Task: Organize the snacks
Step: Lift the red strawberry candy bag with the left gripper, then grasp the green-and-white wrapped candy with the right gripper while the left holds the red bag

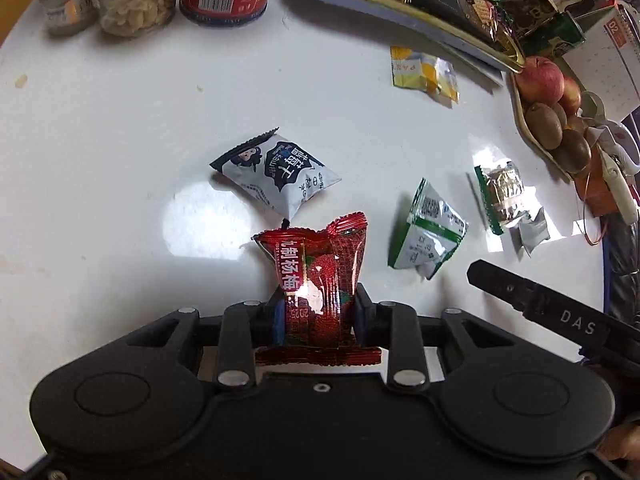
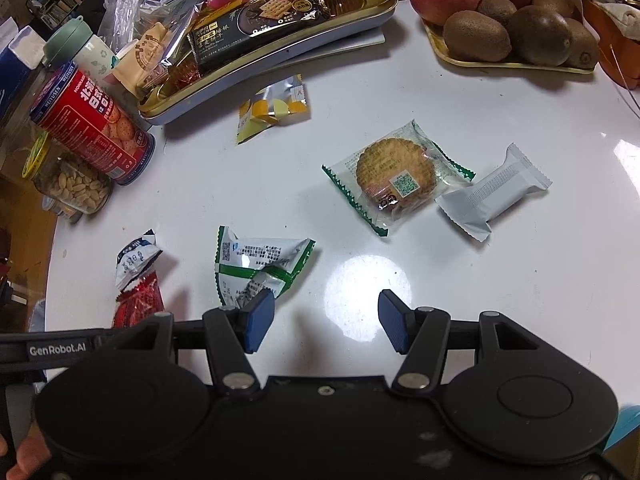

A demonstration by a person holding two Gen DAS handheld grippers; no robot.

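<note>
Snack sorting under way: my left gripper [image 1: 318,316] pinches a red plum-candy packet [image 1: 316,276] at lower centre.

Left wrist view: my pads clamp the red packet across its waist so it stands upright, clear of the white table [image 1: 120,140] for carrying. Loose ahead lie one grey-blue packet [image 1: 276,174], one green-white packet [image 1: 430,232] and one yellow packet [image 1: 424,74]; the gold tray [image 1: 400,12], upper right, looks the likely destination. Right wrist view: my right gripper [image 2: 326,322] hangs with fingers apart and empty, low centre. One wrapped biscuit [image 2: 394,176] and one white bar [image 2: 494,192] wait mid-frame; two apples and at least four kiwis fill the fruit tray [image 2: 520,65], upper right.
</note>
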